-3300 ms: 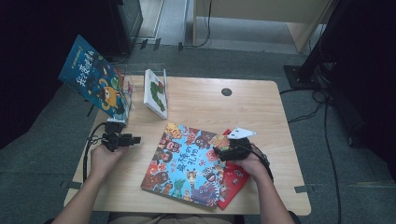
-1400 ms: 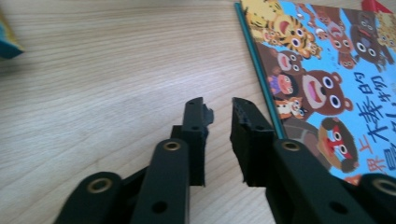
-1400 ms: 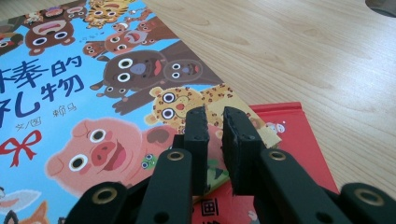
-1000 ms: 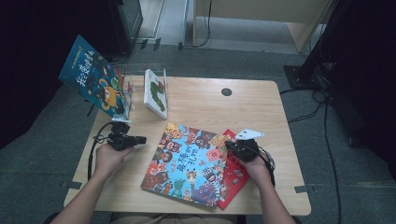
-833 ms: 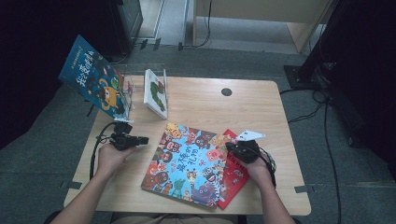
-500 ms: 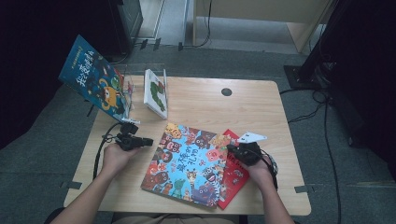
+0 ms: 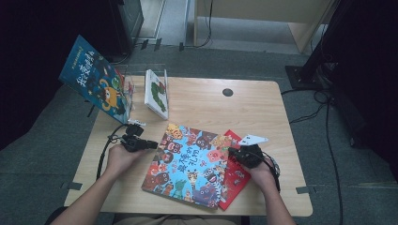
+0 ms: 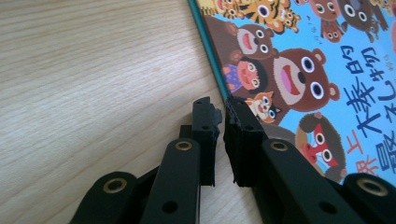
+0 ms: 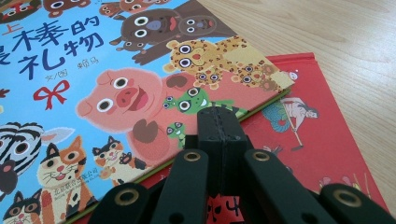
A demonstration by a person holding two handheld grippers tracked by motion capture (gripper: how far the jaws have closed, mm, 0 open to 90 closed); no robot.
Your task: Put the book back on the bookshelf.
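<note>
Left claw [image 8: 218,105], parted by a slit and empty, aimed at spine edge of blue animal-cover picture book [image 7: 192,164] near worktop's front edge, probably for lifting; right claw [image 9: 219,116] closed, empty, above red flat book [image 9: 327,140] underneath.

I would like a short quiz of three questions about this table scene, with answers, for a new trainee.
1. True or false: the large blue picture book with cartoon animals lies partly on top of the thin red book.
2. Which claw has its jaws fully together: left or right?
3. Where is the left claw relative to the blue book: A) at its green-edged side, on the light wooden table; B) on its cover; C) under it?

Key:
1. True.
2. Right; the left shows a narrow gap with nothing in it.
3. A.
</note>
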